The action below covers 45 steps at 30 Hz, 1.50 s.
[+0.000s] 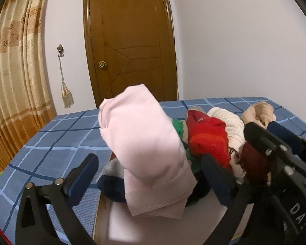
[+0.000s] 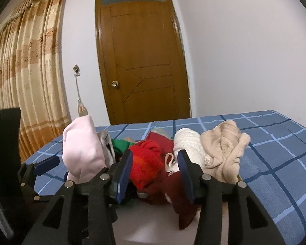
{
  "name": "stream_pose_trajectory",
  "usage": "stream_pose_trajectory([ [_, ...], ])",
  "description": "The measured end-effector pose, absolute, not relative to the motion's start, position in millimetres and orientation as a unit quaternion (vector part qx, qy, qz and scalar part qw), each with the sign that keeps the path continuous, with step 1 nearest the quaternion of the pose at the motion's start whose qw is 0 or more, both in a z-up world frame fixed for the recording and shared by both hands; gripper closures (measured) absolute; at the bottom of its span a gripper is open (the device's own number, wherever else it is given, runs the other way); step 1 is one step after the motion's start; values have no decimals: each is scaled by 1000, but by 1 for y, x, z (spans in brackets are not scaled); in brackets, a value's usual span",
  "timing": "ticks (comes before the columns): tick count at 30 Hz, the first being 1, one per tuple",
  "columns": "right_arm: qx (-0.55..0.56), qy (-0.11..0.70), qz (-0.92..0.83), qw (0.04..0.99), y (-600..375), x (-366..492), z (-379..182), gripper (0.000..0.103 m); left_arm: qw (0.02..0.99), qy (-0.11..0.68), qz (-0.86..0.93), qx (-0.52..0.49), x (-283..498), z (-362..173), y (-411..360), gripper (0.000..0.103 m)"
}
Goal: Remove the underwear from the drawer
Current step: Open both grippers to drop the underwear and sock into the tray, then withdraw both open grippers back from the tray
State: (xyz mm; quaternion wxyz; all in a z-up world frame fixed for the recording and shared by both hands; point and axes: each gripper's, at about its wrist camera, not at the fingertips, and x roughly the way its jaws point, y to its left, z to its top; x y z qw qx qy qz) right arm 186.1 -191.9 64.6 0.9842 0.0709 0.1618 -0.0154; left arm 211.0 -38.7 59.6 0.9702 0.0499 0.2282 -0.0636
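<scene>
Your pale pink folded cotton underwear [image 1: 144, 143] stands nearly upright between the fingers of your left gripper [image 1: 151, 175], long axis running bottom to top and leaning a little to the left, with the rounded folded end up and the stitched hem band at the bottom. It looks soft, smooth and thickly folded, slightly blurred, and wider at the top than at the hem. Your left gripper is spread wide, its blue-padded fingers [image 1: 85, 173] standing apart from the pink cloth on either side, so you are not pinching it in this view; what keeps it upright cannot be told.

From your right wrist view the same pink piece [image 2: 81, 149] sits at the left end of a heap of bundled garments: a green piece [image 2: 122, 145], a bright red knit piece [image 2: 146, 163], a cream textured piece [image 2: 187, 143] and a beige ribbed piece [image 2: 226, 145]. The heap lies in a white drawer [image 2: 153, 220] just in front of the blue checked bed [image 2: 275, 163]. Your right gripper [image 2: 155, 175] is moderately open, its fingers straddling the red piece and a dark maroon piece [image 2: 183, 202] without closing on them.
</scene>
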Motion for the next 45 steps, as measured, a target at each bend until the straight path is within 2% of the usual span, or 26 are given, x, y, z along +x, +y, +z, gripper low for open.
stream_pose_trajectory([
  [13, 107, 130, -50, 984, -202, 172, 67, 52, 971, 183, -103, 115, 188, 65, -62, 1],
  [24, 113, 130, -59, 983, -205, 170, 68, 52, 971, 212, -89, 60, 202, 64, -42, 0],
  [45, 100, 88, -73, 988, -201, 155, 72, 51, 978, 191, -63, 48, 192, 66, -37, 0],
])
